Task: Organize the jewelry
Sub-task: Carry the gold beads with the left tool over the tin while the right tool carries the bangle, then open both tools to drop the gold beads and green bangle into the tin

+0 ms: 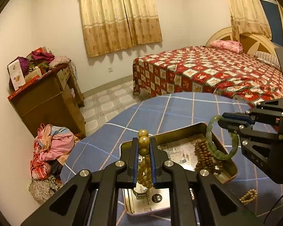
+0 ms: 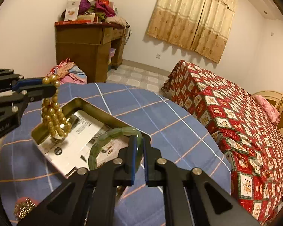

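Note:
My left gripper is shut on a string of amber beads, which hangs over the left end of the metal tray. From the right wrist view the left gripper shows with the amber beads dangling into the tray. My right gripper is shut on a green jade bangle held above the tray. In the left wrist view the right gripper holds the bangle over dark brown wooden beads lying in the tray.
The tray, lined with printed paper, sits on a round table with a blue checked cloth. A small gold bead bracelet lies on the cloth; it also shows in the right wrist view. A bed, wooden cabinet and clothes pile stand beyond.

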The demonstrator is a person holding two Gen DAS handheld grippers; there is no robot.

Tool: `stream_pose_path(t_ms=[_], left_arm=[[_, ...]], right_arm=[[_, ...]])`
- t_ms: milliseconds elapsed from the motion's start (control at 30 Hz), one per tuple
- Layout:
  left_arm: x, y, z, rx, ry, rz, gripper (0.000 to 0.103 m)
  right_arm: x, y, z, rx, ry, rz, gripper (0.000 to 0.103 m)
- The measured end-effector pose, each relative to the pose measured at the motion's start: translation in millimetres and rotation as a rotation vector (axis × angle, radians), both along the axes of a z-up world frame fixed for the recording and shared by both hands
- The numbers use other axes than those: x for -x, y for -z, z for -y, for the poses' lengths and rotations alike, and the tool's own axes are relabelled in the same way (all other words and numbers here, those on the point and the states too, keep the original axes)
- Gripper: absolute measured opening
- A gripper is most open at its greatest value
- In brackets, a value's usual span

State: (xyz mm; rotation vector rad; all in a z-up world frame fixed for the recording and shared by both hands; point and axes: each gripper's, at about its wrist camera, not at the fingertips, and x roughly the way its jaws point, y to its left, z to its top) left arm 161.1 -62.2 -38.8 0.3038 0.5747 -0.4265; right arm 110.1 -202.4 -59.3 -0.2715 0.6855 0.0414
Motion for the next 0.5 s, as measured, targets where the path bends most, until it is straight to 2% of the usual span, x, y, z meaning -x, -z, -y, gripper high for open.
stream_pose_path(t_ms=[500], left_arm=[[-31, 32, 6, -0.069, 0.005, -0.056, 0.010]], right_arm=[[-31, 26, -5, 0.003, 0.019, -0.057, 0.010]])
